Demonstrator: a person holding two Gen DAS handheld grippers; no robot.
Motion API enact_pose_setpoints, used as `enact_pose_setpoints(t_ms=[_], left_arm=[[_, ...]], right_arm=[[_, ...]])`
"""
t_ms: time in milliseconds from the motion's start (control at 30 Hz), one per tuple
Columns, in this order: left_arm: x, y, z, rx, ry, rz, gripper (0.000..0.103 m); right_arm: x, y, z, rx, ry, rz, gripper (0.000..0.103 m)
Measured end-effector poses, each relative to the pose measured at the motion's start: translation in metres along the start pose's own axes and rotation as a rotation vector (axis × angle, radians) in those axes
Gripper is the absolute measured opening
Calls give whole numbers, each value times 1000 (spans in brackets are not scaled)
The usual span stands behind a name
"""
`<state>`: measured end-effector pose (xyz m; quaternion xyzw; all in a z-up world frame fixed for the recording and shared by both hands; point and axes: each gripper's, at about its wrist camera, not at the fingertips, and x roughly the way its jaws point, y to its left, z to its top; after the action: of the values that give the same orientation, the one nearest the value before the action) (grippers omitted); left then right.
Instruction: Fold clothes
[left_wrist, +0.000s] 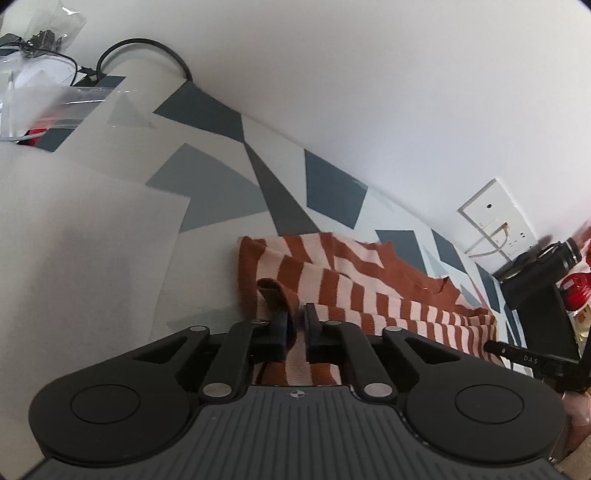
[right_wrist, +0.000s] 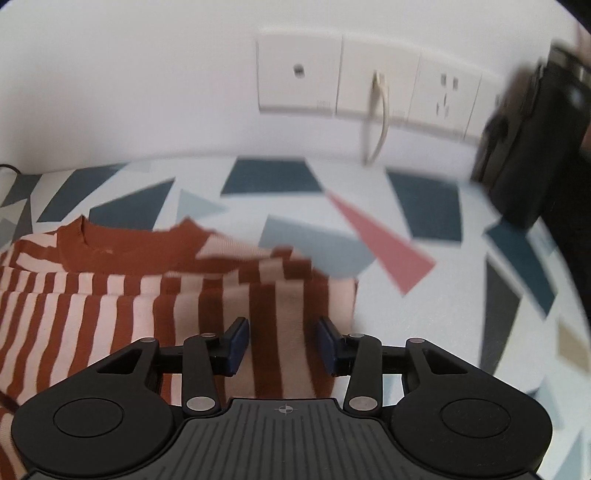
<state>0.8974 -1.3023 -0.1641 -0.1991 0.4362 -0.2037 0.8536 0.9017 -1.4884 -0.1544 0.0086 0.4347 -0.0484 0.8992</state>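
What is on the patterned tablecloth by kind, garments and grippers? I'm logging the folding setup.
Striped sweater: 1
Grippers: 2, left gripper pinching the sweater's edge, right gripper open above it
Total: 3

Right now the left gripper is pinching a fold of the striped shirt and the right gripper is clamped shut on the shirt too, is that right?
Not quite. The left gripper does pinch a fold of the striped shirt, but the right gripper is not clamped: the right wrist view shows its jaws standing apart over the cloth, pads clear of it.
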Motion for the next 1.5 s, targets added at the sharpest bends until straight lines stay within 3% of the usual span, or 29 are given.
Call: enact_pose_setpoints(t_ms=[67,167,300,400,533,667,800,967,1067,1133,1233,1300,1367,1500], left_arm=[[1,-1,0,9,0,-1,9],[1,-2,-1,15,-9,-6,9],[-8,-13,-3,87,-51,-2,2],[-15,-21,-4,124,-84,-7,2],[-20,-22,-1,119,-130,2,2],[-14,-19,2,98,-128,-3,2],[4,-10,-1,50,-87,21,2],[20,-1,-1,26,-39,47,4],[17,-3,2,25,-24,61,12],[7,-11,1,69,-26,68,31],[-14,-29,-7,183,1,42,48],[-26,-39,-20,254,34,27,55],[-34,-45,-35,304,68,30,56],[-27,-38,-57,305,127,90,56]], right_arm=[[-7,6,1,-49,-39,-12,39],[-1,10,2,-79,-7,38,45],[16,8,-3,-54,18,49,45],[13,4,-6,-19,-2,73,17],[6,-3,-6,19,-43,82,4],[-10,-14,2,94,-145,48,4],[7,-16,8,73,-95,51,4],[27,-10,8,18,-45,31,7],[17,-13,11,31,-39,40,24],[2,-17,10,35,-52,75,34],[-28,-20,0,3,-85,93,46],[-46,-21,-10,-16,-91,105,47],[-61,-19,-23,-35,-75,119,47],[-66,-11,-44,-102,-32,71,47]])
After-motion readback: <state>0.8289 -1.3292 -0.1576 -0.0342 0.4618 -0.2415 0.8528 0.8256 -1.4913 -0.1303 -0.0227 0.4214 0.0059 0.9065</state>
